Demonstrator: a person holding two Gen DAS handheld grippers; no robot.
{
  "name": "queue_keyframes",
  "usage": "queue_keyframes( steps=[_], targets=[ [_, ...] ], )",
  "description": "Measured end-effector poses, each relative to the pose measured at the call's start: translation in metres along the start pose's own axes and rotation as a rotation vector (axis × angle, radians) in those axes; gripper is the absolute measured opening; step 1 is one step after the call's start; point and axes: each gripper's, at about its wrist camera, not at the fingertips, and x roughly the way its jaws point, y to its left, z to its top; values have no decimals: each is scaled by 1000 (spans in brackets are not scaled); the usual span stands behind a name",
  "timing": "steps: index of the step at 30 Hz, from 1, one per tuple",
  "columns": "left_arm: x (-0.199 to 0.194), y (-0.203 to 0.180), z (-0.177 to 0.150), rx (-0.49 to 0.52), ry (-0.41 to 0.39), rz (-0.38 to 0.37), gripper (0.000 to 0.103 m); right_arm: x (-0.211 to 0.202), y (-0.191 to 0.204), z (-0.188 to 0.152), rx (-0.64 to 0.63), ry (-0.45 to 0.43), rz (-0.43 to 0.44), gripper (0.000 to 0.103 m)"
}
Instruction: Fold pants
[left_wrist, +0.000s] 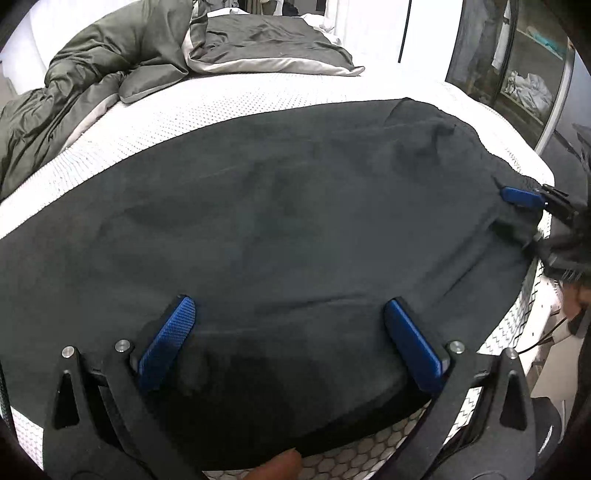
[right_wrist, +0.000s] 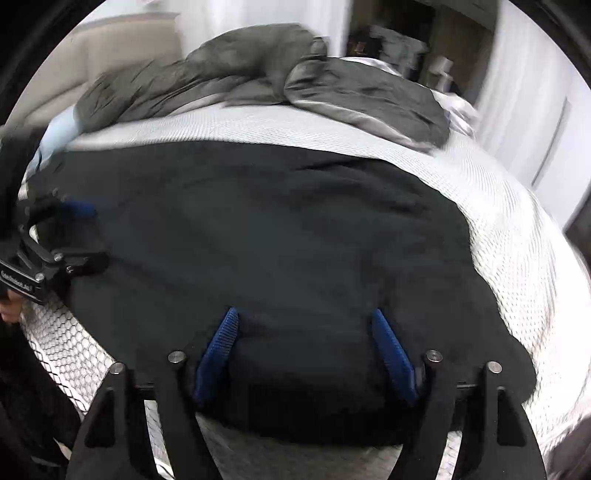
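Bare white mattress (left_wrist: 229, 107) is seen past the far edge of the black pants (left_wrist: 277, 206), so room is left there. Farther back from the pants, the way is blocked by a rumpled grey blanket (left_wrist: 110, 55).

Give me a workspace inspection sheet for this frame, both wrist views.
Surface: white textured mattress, honeycomb-patterned side panel.
Job's things: black pants spread flat along the near edge, a few wrinkles.
Clutter: rumpled grey duvet at the far side, apart from the pants.
Grippers: left tongs open over the pants' near edge; right tongs open likewise, blue pads apart.
Cables: thin dark cable by the bed's edge.
Surroundings: glass-fronted wardrobe; white curtain; right view motion-blurred.
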Motion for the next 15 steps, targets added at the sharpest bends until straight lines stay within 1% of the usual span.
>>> queue_keyframes(
  steps=[1, 2, 5, 6, 7, 10, 12, 13, 15],
  targets=[
    [-1, 2, -1, 2, -1, 0, 103, -3, -9, -2, 25, -5, 15, 57],
    [-2, 3, -3, 1, -4, 3, 103, -5, -15, -4, 32, -6, 5, 55],
    [-3, 5, -3, -6, -11, 13, 103, -12, -12, -2, 24, -8, -41, 57],
    [-7, 5, -3, -10, -21, 20, 103, -16, -7, 0, 34, -7, -69, 66],
    [-10, 5, -4, -11, -32, 22, 103, -15, -4, 6, 39, -18, -80, 74],
    [-15, 2, 3, 8, -59, 34, 103, -20, 12, 25, 29, -87, -72, 83],
    [-7, 2, 8, 25, -38, 48, 103, -9, 27, 43, 11, -80, -89, 83],
    [-3, 5, 8, 19, -26, 42, 103, 1, 32, 51, -2, -70, -98, 83],
    [3, 11, 7, 4, 1, 22, 103, 28, 42, 67, -23, -19, -103, 83]
  ],
)
